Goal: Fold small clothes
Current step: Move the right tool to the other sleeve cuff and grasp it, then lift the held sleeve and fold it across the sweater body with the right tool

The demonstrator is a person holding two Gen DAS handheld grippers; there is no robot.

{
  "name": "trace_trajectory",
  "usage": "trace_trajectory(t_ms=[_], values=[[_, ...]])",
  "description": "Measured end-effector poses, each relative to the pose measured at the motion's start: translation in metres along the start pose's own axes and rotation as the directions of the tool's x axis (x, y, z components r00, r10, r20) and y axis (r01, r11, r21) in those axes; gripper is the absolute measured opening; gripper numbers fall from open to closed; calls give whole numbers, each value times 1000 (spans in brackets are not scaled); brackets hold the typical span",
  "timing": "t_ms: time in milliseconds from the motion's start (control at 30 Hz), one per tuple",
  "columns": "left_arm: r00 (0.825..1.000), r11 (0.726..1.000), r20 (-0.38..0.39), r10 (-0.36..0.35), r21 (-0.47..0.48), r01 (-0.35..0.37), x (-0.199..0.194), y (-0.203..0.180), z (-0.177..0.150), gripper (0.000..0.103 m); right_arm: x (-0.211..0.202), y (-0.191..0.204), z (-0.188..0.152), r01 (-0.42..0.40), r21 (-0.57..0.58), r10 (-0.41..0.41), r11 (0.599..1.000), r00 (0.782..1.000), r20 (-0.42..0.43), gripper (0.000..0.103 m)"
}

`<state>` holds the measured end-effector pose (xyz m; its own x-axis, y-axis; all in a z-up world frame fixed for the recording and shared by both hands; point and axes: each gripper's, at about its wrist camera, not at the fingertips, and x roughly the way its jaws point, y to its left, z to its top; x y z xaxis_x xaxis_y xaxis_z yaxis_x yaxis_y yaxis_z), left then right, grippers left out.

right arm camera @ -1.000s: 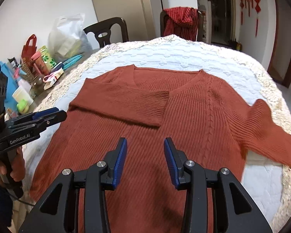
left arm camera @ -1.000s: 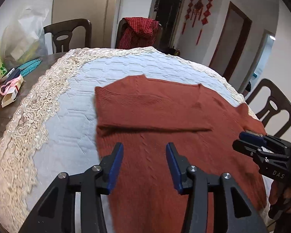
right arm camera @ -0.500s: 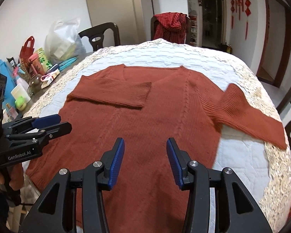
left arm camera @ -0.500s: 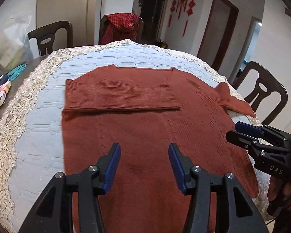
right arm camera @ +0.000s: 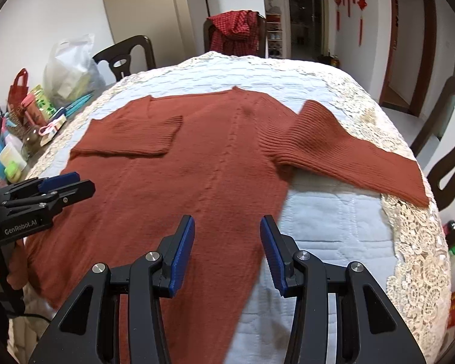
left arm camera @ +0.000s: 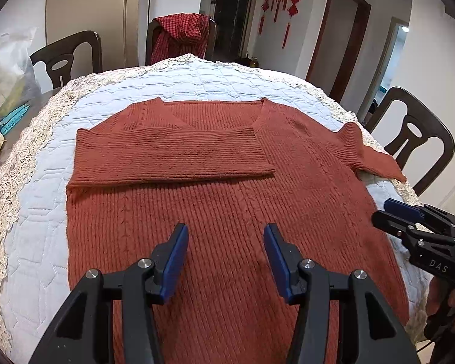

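Note:
A rust-red knit sweater (left arm camera: 227, 200) lies flat, front up, on a white quilted cloth (left arm camera: 36, 221). One sleeve (left arm camera: 166, 154) is folded across the chest. The other sleeve (right arm camera: 348, 157) stretches out toward the cloth's lace edge. My left gripper (left arm camera: 224, 233) hovers open over the lower body of the sweater, nothing between its blue pads. Over the sweater's right side edge (right arm camera: 276, 206) my right gripper (right arm camera: 227, 224) is held open and empty as well. Each gripper shows in the other's view: the right gripper (left arm camera: 400, 209) beside the hem, the left gripper (right arm camera: 60, 185) at the sweater's left side.
Dark wooden chairs (left arm camera: 415, 133) ring the table; one at the far end carries a red checked garment (left arm camera: 179, 36). A white plastic bag (right arm camera: 69, 69) and small packets and bottles (right arm camera: 30, 115) crowd the table's left end. Lace trim (right arm camera: 415, 257) borders the cloth.
Both grippers have slid sideways to the right over the sweater, staying open. The right wrist view now takes in the outstretched sleeve and bare cloth beside the sweater. The sweater itself has not moved.

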<state>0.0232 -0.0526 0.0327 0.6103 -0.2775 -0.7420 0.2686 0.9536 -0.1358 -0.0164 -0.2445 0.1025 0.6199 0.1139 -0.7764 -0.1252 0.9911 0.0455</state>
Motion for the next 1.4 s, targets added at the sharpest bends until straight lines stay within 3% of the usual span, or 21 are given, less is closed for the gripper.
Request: trace_trajectory(t_ms=[200, 400, 500, 633, 733, 833, 933, 1033, 1100, 1133, 1167, 1267, 1400], values=[[1000, 1000, -23, 9, -16, -10, 10, 5, -2, 54, 5, -26, 1, 23, 57, -23, 998, 1000, -13, 46], [1000, 1000, -22, 0, -26, -1, 15, 9, -10, 59, 10, -71, 0, 50, 190, -45, 981, 999, -32, 46], [1000, 1000, -18, 0, -14, -1, 16, 6, -11, 63, 8, -92, 0, 15, 261, -13, 965, 1000, -8, 46], [1000, 1000, -13, -9, -15, 9, 15, 6, -11, 64, 7, -116, 3, 5, 357, -14, 934, 1000, 23, 46], [1000, 999, -8, -27, -35, 27, 15, 10, -10, 64, 7, -132, 5, -55, 430, 31, 901, 998, 61, 46], [999, 999, -4, -33, -42, 33, 14, 11, -11, 64, 10, -146, 9, -46, 490, 8, 871, 997, 79, 46], [999, 999, -3, -33, -41, 33, 14, 10, -11, 64, 12, -160, 14, -88, 550, 26, 831, 993, 119, 46], [999, 998, -2, -35, -42, 35, 14, 10, -11, 64, 13, -168, 20, -61, 570, -25, 819, 990, 142, 46], [999, 998, -1, -38, -44, 38, 14, 11, -11, 64, 13, -172, 23, -59, 580, -43, 812, 986, 160, 40], [999, 998, -1, -39, -45, 39, 14, 10, -12, 64, 15, -175, 26, -61, 589, -46, 806, 985, 164, 27], [999, 998, -1, -40, -46, 40, 14, 11, -11, 64, 16, -178, 28, -63, 595, -44, 801, 986, 164, 22], [999, 998, 0, -45, -50, 45, 14, 12, -11, 64, 11, -178, 38, -88, 582, -31, 808, 981, 192, 15], [999, 997, 1, -50, -53, 50, 14, 12, -11, 65, -7, -147, 62, -133, 478, 7, 868, 966, 257, 14]])
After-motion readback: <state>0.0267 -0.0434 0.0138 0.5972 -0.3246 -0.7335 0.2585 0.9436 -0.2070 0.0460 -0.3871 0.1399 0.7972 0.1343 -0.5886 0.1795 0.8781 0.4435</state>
